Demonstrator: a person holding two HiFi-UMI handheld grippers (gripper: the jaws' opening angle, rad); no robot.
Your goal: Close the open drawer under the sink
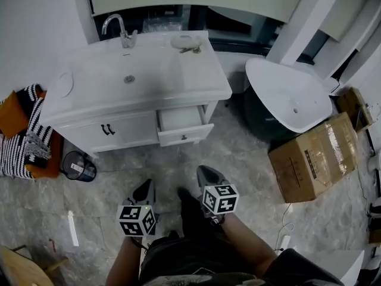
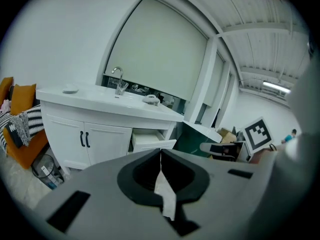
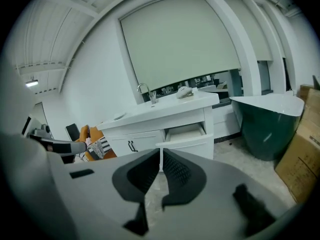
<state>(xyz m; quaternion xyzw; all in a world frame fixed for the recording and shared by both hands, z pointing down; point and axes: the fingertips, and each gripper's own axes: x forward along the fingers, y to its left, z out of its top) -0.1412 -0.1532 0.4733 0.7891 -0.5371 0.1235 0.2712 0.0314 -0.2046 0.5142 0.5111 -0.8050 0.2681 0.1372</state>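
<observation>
The white vanity [image 1: 119, 88] stands ahead with its sink on top. Its upper right drawer [image 1: 183, 126] is pulled out, showing a pale inside; the same drawer [image 2: 150, 140] appears in the left gripper view and again in the right gripper view as the open drawer [image 3: 187, 136]. My left gripper [image 1: 146, 186] and right gripper [image 1: 205, 171] hover over the floor, well short of the vanity and pointing toward it. Both have their tips together with nothing held: left gripper [image 2: 160, 153], right gripper [image 3: 160, 151].
A dark green tub with a white rim [image 1: 292, 97] stands right of the vanity, a cardboard box [image 1: 312, 157] nearer on the right. A striped cloth on an orange seat [image 1: 27, 136] and a small bin [image 1: 79, 165] sit at the left. Grey tiled floor lies between me and the drawer.
</observation>
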